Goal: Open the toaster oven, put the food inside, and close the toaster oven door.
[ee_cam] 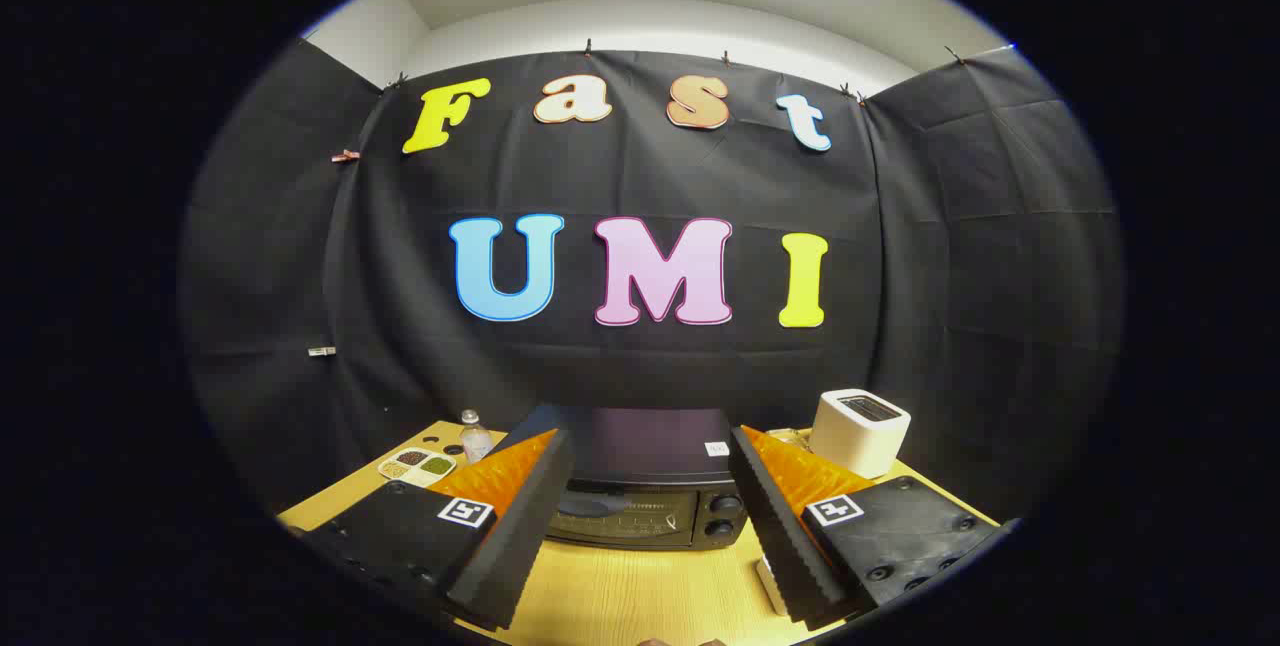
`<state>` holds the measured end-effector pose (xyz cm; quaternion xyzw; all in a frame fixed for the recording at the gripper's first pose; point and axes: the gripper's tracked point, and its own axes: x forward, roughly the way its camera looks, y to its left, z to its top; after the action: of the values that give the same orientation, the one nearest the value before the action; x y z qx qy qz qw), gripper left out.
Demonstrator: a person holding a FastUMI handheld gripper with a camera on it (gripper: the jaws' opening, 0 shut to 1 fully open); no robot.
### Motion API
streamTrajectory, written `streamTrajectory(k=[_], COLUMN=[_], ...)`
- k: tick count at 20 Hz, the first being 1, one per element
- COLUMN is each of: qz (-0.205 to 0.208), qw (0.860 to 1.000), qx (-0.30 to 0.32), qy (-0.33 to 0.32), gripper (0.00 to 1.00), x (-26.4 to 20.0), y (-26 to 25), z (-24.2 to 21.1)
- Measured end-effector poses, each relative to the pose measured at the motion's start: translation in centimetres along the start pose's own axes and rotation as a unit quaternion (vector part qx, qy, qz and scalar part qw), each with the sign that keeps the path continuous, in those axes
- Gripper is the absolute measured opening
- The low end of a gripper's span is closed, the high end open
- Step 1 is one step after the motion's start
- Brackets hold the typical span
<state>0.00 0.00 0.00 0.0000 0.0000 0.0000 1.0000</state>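
A black toaster oven (648,486) stands on the wooden table (620,591), just beyond my fingers, its glass door closed and two knobs (722,516) on its right side. My gripper (645,456) is open, held above the table and apart from the oven; the oven shows in the wide gap between the fingers. Nothing is between them. A pale object (770,586) pokes out from under the right finger (780,526); I cannot tell what it is.
A white slot toaster (860,431) stands to the oven's right. To the oven's left sit a small clear bottle (474,436) and a divided white tray (417,466) with dark and green fillings. Black cloth walls close in the table at the back and sides.
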Motion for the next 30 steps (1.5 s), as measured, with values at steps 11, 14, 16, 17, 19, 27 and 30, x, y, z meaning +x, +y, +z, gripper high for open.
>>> streamTrajectory(k=[11, 14, 16, 17, 19, 27, 30], qz=[0.009, 0.014, 0.018, 0.021, 0.024, 0.028, 0.018], qw=[1.000, 1.000, 1.000, 1.000, 0.999, 0.998, 0.998], qx=[-0.004, -0.006, -0.005, -0.005, -0.006, -0.005, -0.003], qy=[0.018, 0.020, 0.022, 0.023, 0.028, 0.047, 0.059], gripper=[0.97, 0.97, 0.97, 0.97, 0.97, 0.97, 0.98], x=[-0.5, -0.6, -0.5, -0.4, -0.4, 1.7, 3.4], y=[1.0, 1.3, 1.6, 1.7, 2.0, 3.3, 3.2], z=[-1.1, -1.2, -1.3, -1.4, -1.8, -3.4, -4.1])
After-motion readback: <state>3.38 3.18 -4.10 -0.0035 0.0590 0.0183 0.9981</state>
